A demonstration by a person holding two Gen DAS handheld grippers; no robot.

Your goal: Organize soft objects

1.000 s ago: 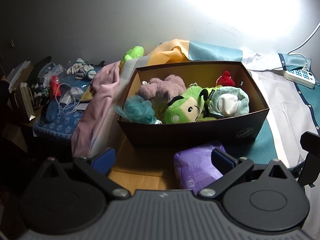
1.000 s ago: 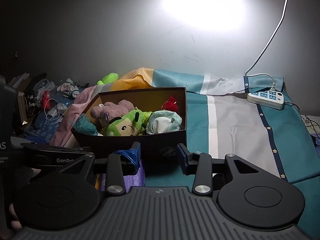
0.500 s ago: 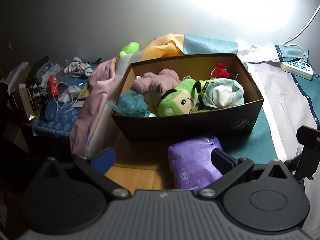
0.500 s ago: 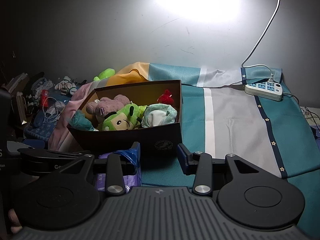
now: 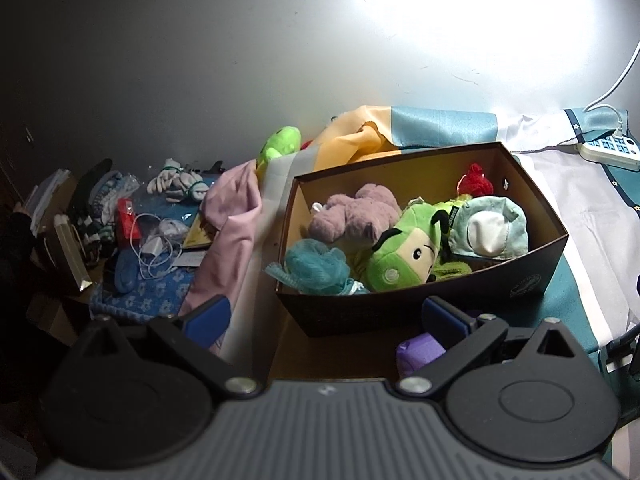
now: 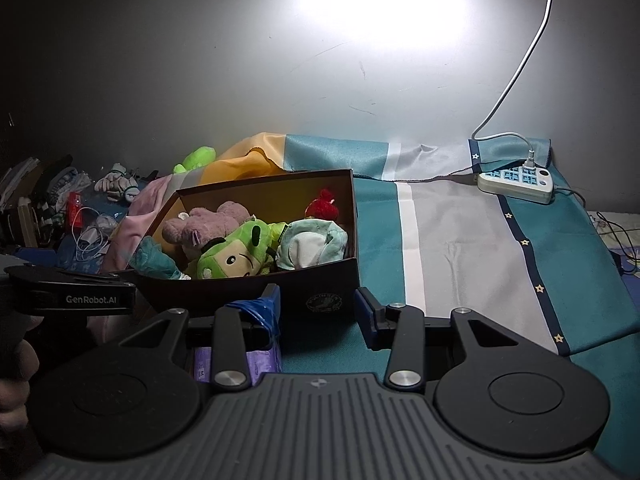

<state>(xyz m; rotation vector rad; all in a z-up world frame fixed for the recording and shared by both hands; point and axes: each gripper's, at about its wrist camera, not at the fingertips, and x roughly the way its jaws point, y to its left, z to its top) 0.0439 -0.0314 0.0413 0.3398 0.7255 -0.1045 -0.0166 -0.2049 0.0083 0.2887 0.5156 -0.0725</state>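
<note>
My left tool (image 5: 324,316), jaws apart, has drifted off the purple pack (image 5: 420,350) (unboxed); right tool (image 6: 318,306) apart too.

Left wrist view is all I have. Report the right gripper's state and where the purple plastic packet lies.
Observer: The right gripper is open and empty, in front of the dark cardboard box.
Operator: Now the packet.
Observer: The purple plastic packet lies under that gripper's left finger, outside the box.
Operator: Check right of the box.
Observer: The teal and grey striped cloth is bare there, out to its star-dotted border.
</note>
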